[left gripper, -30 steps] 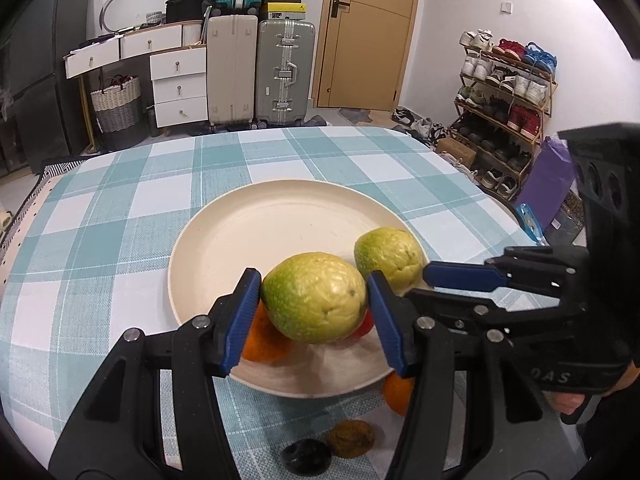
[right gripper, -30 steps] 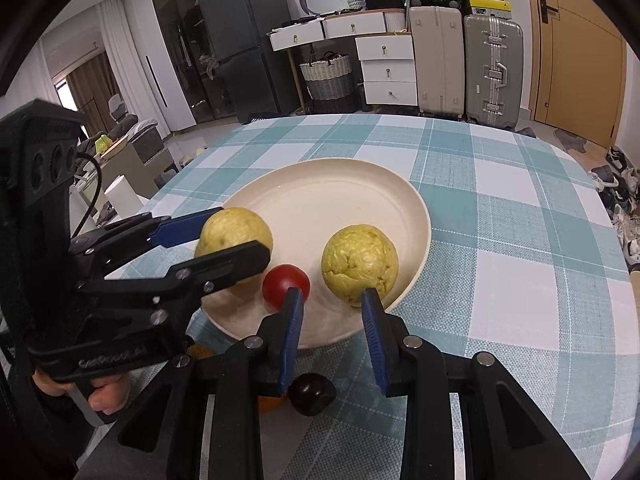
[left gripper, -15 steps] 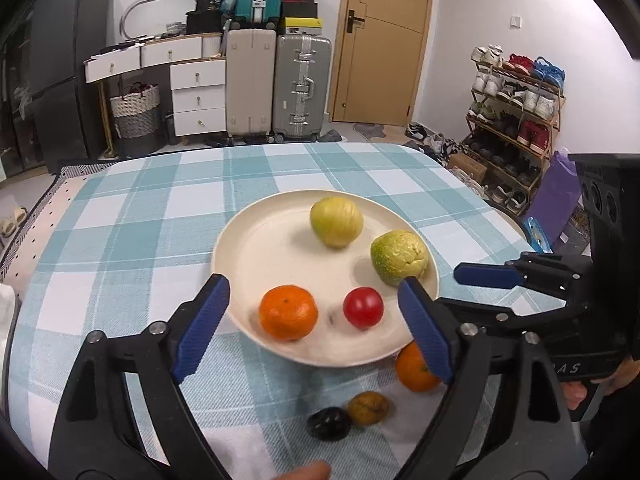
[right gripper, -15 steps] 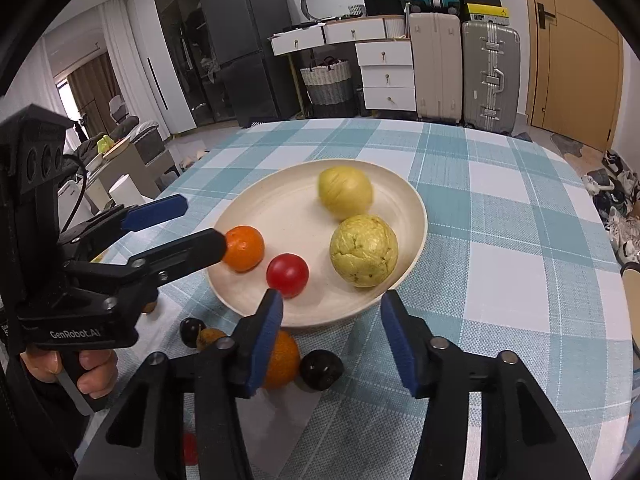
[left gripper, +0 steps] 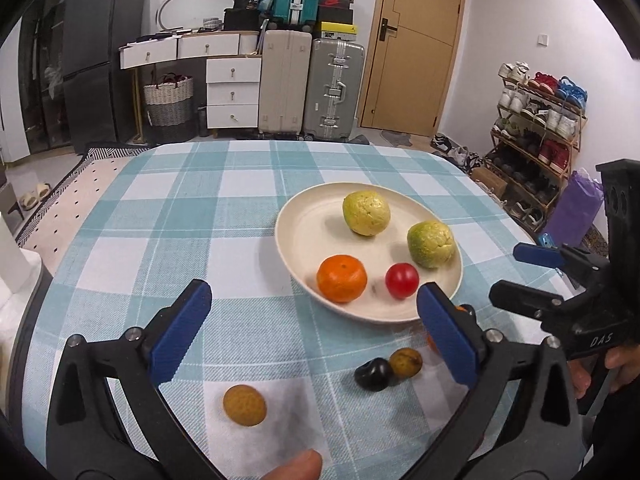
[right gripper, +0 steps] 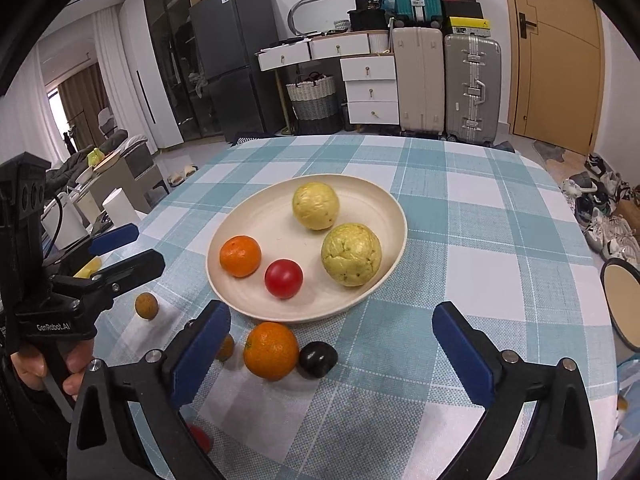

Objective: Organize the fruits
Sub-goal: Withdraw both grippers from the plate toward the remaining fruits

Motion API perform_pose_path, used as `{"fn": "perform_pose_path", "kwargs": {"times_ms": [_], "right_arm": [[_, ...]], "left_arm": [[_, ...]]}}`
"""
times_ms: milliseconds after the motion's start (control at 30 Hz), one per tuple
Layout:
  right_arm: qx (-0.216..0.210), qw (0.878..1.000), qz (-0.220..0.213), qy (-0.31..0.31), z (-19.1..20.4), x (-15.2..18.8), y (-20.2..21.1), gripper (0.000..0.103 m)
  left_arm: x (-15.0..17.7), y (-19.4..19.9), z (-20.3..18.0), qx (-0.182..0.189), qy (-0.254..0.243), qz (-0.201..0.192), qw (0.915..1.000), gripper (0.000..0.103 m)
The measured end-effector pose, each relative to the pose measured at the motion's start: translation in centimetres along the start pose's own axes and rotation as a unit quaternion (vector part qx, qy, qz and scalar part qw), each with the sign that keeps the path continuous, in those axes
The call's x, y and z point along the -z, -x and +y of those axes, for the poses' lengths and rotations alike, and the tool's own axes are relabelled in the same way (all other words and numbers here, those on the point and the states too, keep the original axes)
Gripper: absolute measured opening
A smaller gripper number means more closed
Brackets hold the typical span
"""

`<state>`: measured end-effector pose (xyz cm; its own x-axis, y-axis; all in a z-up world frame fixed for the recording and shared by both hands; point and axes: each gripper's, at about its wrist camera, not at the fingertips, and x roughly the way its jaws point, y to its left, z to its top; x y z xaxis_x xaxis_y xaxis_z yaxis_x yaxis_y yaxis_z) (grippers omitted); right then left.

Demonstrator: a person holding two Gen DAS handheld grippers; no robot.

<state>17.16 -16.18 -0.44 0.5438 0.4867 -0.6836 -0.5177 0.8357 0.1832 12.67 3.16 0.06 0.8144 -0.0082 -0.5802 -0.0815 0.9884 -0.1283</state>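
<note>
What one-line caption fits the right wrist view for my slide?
Open right gripper hovers before a cream round plate holding two yellow-green guavas, an orange mandarin and a red tomato.

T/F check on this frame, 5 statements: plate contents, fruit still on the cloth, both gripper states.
1. The plate holds four fruits. True.
2. The red tomato lies on the cloth. False: it is on the plate.
3. An orange sits off the plate, beside a dark fruit. True.
4. The left hand-held gripper grips a guava. False: open, nothing held.
5. The right hand-held gripper is shut. False: open.
</note>
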Motion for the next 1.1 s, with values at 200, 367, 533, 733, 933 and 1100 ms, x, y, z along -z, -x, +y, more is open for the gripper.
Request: {"fn": "perform_pose_path", "kwargs": {"times_ms": [200, 367, 533, 733, 933, 1100], "right_arm": [[0.004, 1.0, 0.005, 0.006, 0.3, 0.5, 0.4, 0.103], [0.004, 1.0, 0.017, 0.016, 0.7, 1.2, 0.3, 0.103], [0.006, 0.999, 0.023, 0.021, 1.0, 1.9, 0.1, 0.103], [0.012, 0.999, 0.026, 0.021, 0.8, 2.3, 0.0, 0.103], [0.016, 0.999, 0.04, 0.009, -0.1, 2.8, 0.0, 0.103], [0.004, 0.999, 0.044, -0.004, -0.4, 3.2, -0.2, 0.103]], "left_arm": [[0.8, 1.0, 0.1, -0.01, -0.004, 0.006, 0.9999, 0.102], [1.5, 1.8, 0.5, -0.01, 0.005, 0.01, 0.9999, 0.102], [2.3, 1.7, 0.4, -0.016, -0.002, 0.024, 0.9996, 0.102], [3.3, 1.2, 0.6, -0.025, -0.005, 0.04, 0.9989, 0.102], [4.0, 0.6, 1.5, -0.037, 0.005, 0.056, 0.9977, 0.102], [4.4, -0.1, 1.9, -0.046, 0.005, 0.07, 0.9965, 0.102]]}}
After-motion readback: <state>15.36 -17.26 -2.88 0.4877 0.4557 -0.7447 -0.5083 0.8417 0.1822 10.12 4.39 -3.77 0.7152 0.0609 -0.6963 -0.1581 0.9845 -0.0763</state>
